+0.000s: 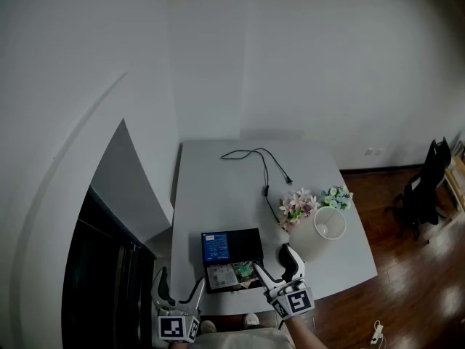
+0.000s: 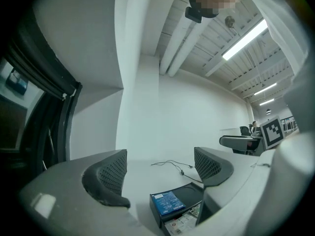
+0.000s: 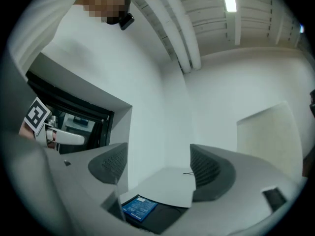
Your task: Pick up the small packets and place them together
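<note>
Most of the head view is white wall, with a dark wooden floor (image 1: 407, 267) to the right where a black chair (image 1: 425, 187) stands. One pale grey table (image 1: 218, 180) sits against the wall. On its right side stands a white pot (image 1: 323, 231) and, touching its far side, a bunch of pink and blue-green flowers (image 1: 299, 206).

At the table's near edge lies an open black box (image 1: 247, 244). Past it, a thin black cable (image 1: 265, 167) trails across the table top.

Both grippers are at the bottom of the head view. The left gripper (image 1: 180, 291) is off the table's near edge, left of the box. Its own view shows the jaws wide apart with nothing between them, and the box is lower down beyond them. The right gripper (image 1: 276, 267) is just beside the box's near right corner. Its jaws also stand apart and hold nothing, and its own view looks over the box from above.

All the small packets are inside the box. A blue packet (image 1: 216, 247) lies flat in the far left part. Several paler printed packets (image 1: 231, 273) are bunched in the near part, too small to tell apart
</note>
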`<state>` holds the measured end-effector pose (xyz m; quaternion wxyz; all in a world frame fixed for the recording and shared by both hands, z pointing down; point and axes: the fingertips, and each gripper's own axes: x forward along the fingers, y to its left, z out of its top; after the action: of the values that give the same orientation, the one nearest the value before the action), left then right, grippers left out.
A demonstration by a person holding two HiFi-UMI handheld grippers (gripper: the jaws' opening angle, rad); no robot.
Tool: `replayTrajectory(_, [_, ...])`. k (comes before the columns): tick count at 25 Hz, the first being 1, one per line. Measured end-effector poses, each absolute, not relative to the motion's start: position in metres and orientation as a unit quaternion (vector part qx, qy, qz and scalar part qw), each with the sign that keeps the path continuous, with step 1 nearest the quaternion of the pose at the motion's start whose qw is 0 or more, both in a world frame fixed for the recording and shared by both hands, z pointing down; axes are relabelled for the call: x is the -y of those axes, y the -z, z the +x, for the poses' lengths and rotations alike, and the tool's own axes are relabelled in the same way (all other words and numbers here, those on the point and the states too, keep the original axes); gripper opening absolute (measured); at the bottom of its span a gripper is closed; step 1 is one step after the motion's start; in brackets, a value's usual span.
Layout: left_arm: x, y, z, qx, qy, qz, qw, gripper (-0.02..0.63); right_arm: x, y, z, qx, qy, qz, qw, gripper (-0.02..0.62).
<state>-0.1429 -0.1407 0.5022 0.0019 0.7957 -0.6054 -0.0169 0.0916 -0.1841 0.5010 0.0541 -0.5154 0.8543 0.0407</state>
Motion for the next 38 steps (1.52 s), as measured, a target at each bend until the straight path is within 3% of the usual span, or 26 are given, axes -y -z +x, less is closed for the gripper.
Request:
replayTrajectory(5, [0.143, -0.512, -0.131, 0.589, -0.011, 0.808, 0.006, 0.419, 0.167, -0.514, 0.085, -0.871, -0.014, -0.490, 0.029, 0.407])
replayTrajectory(7, [0.143, -0.513, -0.129, 0.586, -0.009, 0.810, 0.008, 0.419, 0.162, -0.522, 0.082, -0.878, 0.001, -0.479, 0.013, 0.368])
replayTrajectory(15, [0.143, -0.506, -0.128, 0.587, 0.012, 0.809, 0.002, 0.423, 0.162, -0.553, 0.078, -0.893, 0.025, -0.445, -0.054, 0.368])
replayTrajectory(22, [0.143, -0.511, -0.135, 0.597, 0.006, 0.802, 0.013, 0.423, 0.167, -0.613, 0.060, -0.908, 0.049, -0.382, -0.167, 0.367])
replayTrajectory(29, [0.137, -0.519, -0.135, 0.601, 0.001, 0.799, 0.026, 0.423, 0.184, -0.733, 0.054, -0.857, 0.256, -0.350, -0.278, 0.367])
replayTrajectory(38, [0.134, -0.522, -0.137, 0.602, -0.011, 0.797, 0.033, 0.423, 0.202, -0.792, 0.042, -0.790, 0.263, -0.373, -0.410, 0.367])
